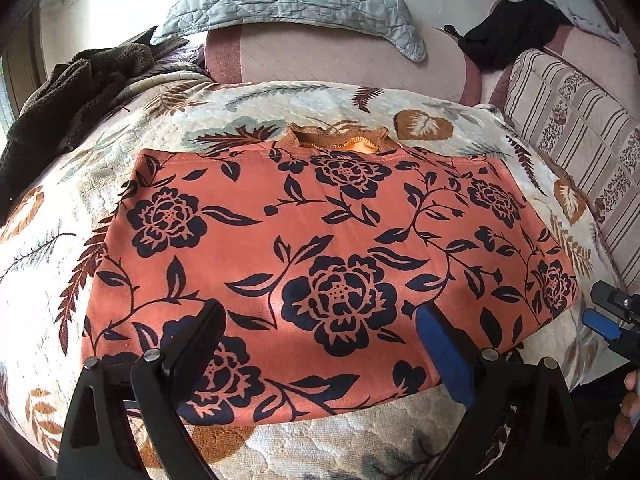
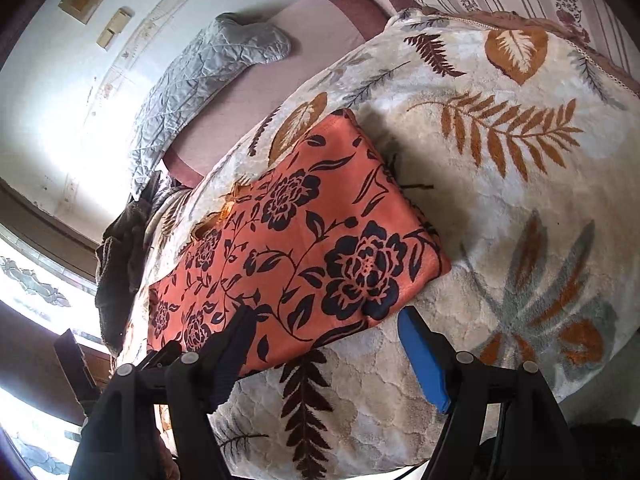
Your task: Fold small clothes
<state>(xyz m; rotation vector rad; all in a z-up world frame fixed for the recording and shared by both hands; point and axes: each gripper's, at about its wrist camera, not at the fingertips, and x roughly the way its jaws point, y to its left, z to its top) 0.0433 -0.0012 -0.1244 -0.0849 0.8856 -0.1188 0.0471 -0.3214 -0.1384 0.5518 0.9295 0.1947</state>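
An orange garment with black flowers (image 1: pixel 320 248) lies folded into a rectangle on the leaf-print blanket (image 1: pixel 304 100), its ruffled neck at the far edge. It also shows in the right wrist view (image 2: pixel 304 248). My left gripper (image 1: pixel 320 320) is open and empty, hovering over the garment's near edge. My right gripper (image 2: pixel 324 320) is open and empty, just off the garment's near right corner; its tip shows at the right edge of the left wrist view (image 1: pixel 612 312).
A grey quilted pillow (image 1: pixel 288 4) lies at the head of the bed. Dark brown clothing (image 1: pixel 72 92) is heaped at the left. A black garment (image 1: pixel 508 32) lies at the far right beside a striped cushion (image 1: pixel 572 128).
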